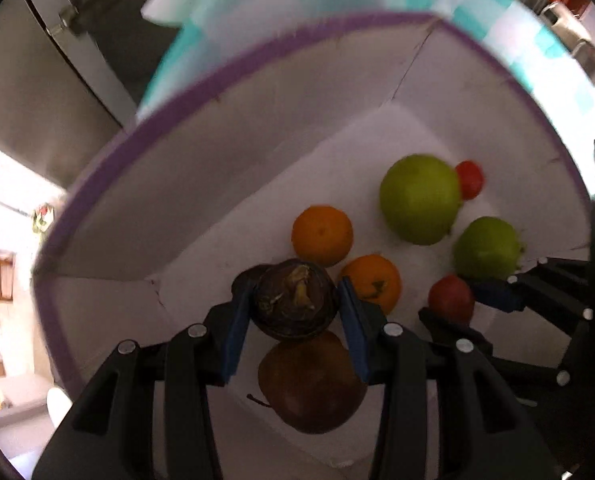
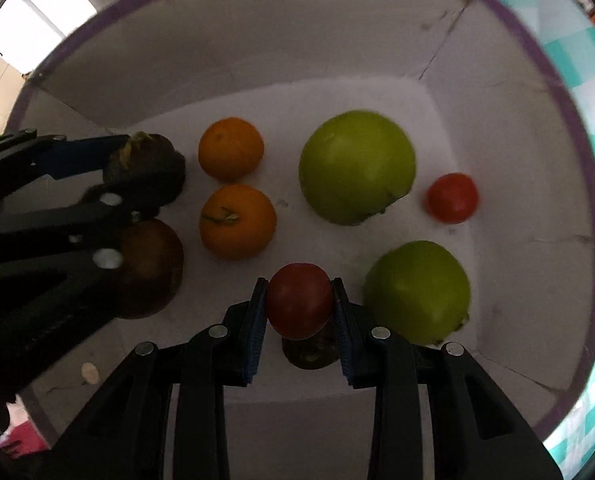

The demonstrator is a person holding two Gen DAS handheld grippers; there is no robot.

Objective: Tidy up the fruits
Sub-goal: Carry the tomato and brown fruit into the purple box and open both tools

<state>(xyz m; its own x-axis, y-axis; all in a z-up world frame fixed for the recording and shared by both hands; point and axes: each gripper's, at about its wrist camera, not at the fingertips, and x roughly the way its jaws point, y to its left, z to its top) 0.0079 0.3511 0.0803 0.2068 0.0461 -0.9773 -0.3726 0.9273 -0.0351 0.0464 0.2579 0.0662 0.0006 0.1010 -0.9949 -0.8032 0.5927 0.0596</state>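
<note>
Fruits: firm mangosteen [image 1: 295,300] clamped across its middle by left tool [image 1: 297,320]; soft, bruisable tomato [image 2: 300,300] pinched likewise by right tool [image 2: 300,312].

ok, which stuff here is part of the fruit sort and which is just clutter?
Job:
- white box
- dark fruit in left gripper
- red fruit in right gripper
- two oranges
- two green fruits

Lying about:
- checked cloth
- cabinet

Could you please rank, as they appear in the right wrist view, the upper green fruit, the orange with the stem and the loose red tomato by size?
1. upper green fruit
2. orange with the stem
3. loose red tomato
</note>
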